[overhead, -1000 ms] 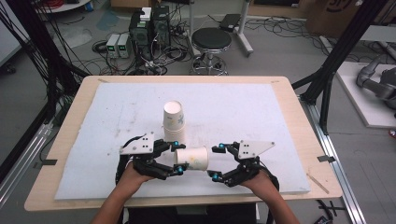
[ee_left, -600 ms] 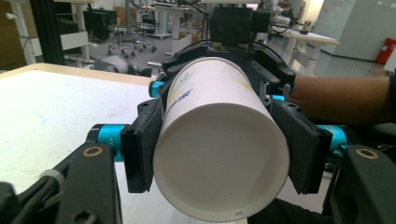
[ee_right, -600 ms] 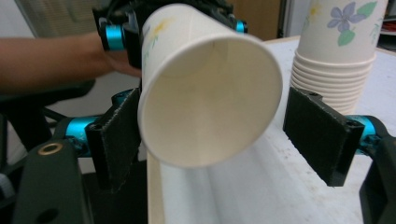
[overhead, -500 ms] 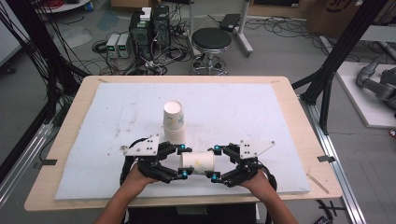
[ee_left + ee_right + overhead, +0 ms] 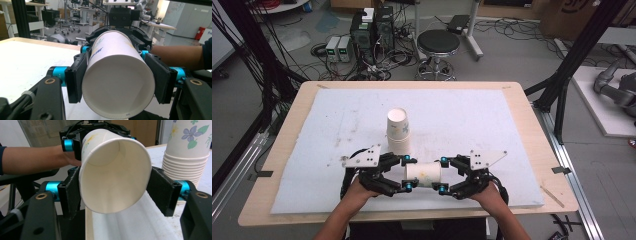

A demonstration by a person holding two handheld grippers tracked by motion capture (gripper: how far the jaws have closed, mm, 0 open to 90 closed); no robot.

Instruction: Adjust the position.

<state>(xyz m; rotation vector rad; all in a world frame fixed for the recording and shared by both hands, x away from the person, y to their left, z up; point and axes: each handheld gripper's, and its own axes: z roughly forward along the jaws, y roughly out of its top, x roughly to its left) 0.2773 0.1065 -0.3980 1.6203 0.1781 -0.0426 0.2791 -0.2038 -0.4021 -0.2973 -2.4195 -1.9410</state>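
A white paper cup (image 5: 423,174) lies on its side just above the mat's near edge, held between both grippers. My left gripper (image 5: 408,174) is shut on its base end; in the left gripper view the pads (image 5: 75,80) press both sides of the cup (image 5: 117,82). My right gripper (image 5: 442,175) has just been closing. Its pads (image 5: 160,192) now touch both sides of the cup's open mouth (image 5: 113,177), which looks slightly squeezed. A stack of flowered cups (image 5: 398,131) stands upside down just behind, and shows in the right gripper view (image 5: 186,157).
A white foam mat (image 5: 472,115) covers most of the wooden table (image 5: 532,107). Behind the table stand a black stool (image 5: 438,42), computer boxes and cables on the floor. Black frame posts flank both sides.
The right gripper's jaws have narrowed from wide apart onto the cup's mouth end. The left gripper and the cup have stayed where they were.
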